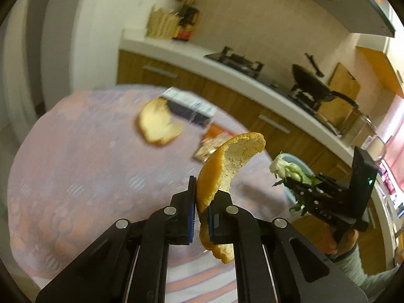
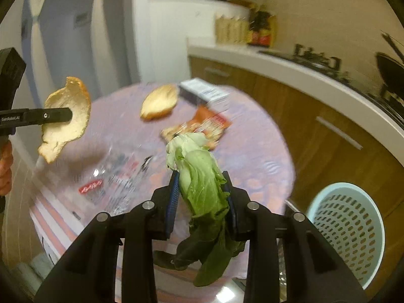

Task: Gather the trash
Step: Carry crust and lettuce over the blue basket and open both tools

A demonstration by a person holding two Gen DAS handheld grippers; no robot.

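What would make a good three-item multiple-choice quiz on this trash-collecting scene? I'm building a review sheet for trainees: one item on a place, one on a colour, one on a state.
1. Where does the basket stand?
A. On the table
B. On the floor beside the table
C. On the counter

2. What colour is the basket?
A. Light blue
B. Red
C. Black

3. What is the left gripper doing?
A. Standing open and empty
B. Clamped on a piece of orange peel
C. Clamped on a leafy vegetable

Answers: 1 B, it sits lower than the tabletop, by the cabinets. 2 A, its perforated wall is pale blue. 3 B, the peel is pinched between the pads, while the right gripper holds the leafy vegetable.
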